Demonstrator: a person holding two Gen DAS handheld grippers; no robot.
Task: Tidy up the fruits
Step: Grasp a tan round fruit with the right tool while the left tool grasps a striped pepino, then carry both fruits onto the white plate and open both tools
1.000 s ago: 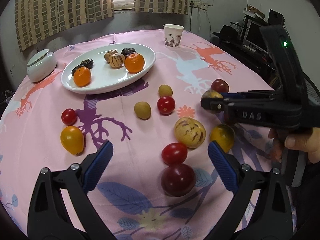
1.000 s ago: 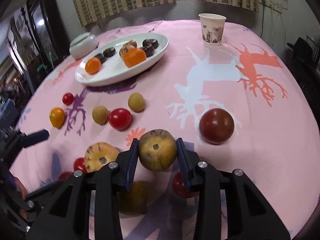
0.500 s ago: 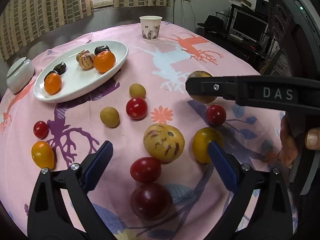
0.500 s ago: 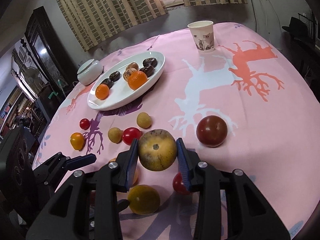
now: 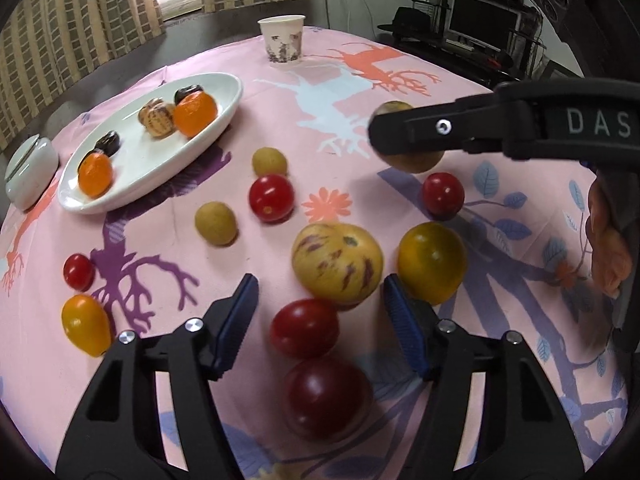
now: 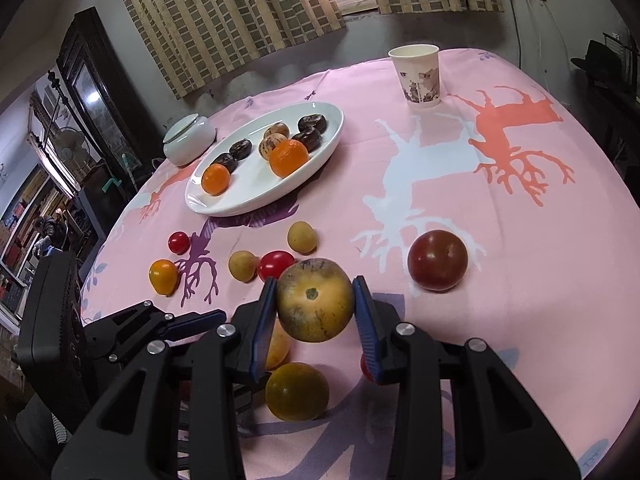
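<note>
My right gripper (image 6: 315,312) is shut on a brownish-yellow round fruit (image 6: 315,300) and holds it above the pink tablecloth; it also shows in the left wrist view (image 5: 412,136). My left gripper (image 5: 320,312) is open and empty, low over a red tomato (image 5: 305,328), with a striped yellow melon (image 5: 337,264) just beyond its tips. A white oval plate (image 6: 316,168) at the back left holds oranges, dark fruits and small striped fruits. Loose tomatoes and small yellow fruits lie between the plate and the grippers.
A paper cup (image 6: 418,74) stands at the far side of the table. A white lidded jar (image 6: 188,140) sits left of the plate. A dark red tomato (image 6: 437,266) lies alone to the right. Furniture surrounds the round table.
My right gripper has lifted the brownish-yellow fruit higher and carried it toward the plate side. My left gripper has moved forward over the near fruits, still open.
</note>
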